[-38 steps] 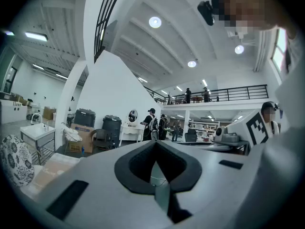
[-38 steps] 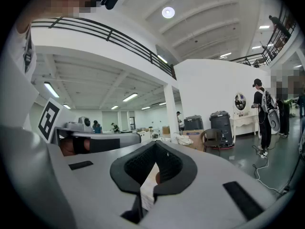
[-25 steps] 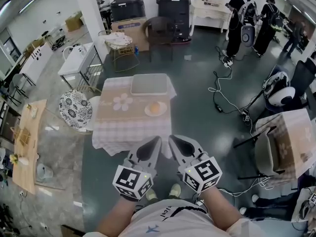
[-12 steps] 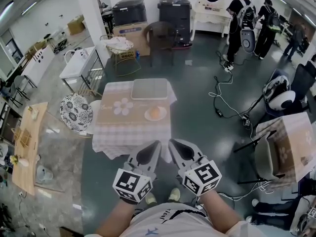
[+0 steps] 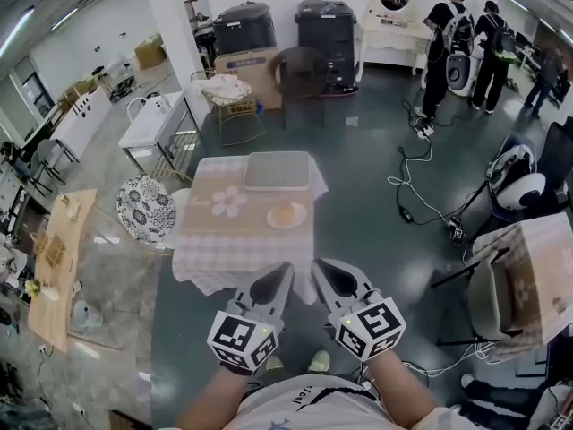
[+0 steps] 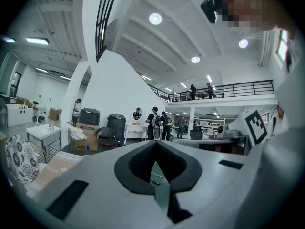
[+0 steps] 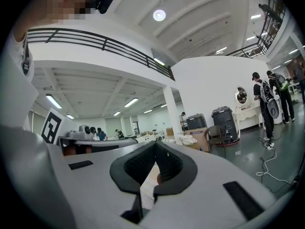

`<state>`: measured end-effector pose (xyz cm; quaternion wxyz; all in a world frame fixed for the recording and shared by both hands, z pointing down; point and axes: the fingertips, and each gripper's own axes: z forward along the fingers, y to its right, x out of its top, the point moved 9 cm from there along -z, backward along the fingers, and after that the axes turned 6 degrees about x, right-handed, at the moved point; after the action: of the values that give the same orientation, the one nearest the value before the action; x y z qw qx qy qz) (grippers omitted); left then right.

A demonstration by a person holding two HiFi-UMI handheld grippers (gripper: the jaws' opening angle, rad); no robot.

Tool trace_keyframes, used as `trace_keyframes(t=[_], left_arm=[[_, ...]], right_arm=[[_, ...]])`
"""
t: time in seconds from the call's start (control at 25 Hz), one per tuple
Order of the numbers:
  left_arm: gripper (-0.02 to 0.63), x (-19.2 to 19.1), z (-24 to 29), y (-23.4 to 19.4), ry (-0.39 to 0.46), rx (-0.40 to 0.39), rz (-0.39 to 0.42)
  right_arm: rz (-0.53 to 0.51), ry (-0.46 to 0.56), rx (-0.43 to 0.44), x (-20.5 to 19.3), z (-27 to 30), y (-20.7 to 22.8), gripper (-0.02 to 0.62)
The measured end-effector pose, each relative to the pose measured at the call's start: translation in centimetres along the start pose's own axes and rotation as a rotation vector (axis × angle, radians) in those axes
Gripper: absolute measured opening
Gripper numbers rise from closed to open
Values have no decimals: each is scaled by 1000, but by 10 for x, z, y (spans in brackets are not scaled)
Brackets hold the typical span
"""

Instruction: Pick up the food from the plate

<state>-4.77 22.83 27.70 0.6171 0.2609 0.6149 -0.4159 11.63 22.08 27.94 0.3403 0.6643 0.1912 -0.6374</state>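
Both closed on nothing, left claw (image 5: 285,268), right claw (image 5: 317,265), orange food (image 5: 285,213) on white plate (image 5: 301,216), cardboard box (image 5: 246,68) lettering illegible

My head camera looks from high up, steeply down, on the left gripper (image 5: 285,269) and right gripper (image 5: 317,265) close below, with the worktop (image 5: 224,231) further ahead. Each gripper camera looks level along its own jaws, very near to them. All three views share the black bins (image 5: 326,25) by the far wall
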Motion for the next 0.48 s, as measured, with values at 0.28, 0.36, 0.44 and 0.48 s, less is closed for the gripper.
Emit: trace_keyframes(t=[0.28,0.36,0.44,0.48], left_arm=[[5,-8,9,4,-23,45,24],[6,-8,14,2,-29,49,26],[6,-9,19,0,-32,46,29],[5,-9,22,-2,-33,44,29]], right_arm=[[28,1,11,-7,-5,18,12],[34,0,15,-8,-2,20,12],[38,-1,17,-9,2,24,12],[41,-3,15,-9,5,27,12]])
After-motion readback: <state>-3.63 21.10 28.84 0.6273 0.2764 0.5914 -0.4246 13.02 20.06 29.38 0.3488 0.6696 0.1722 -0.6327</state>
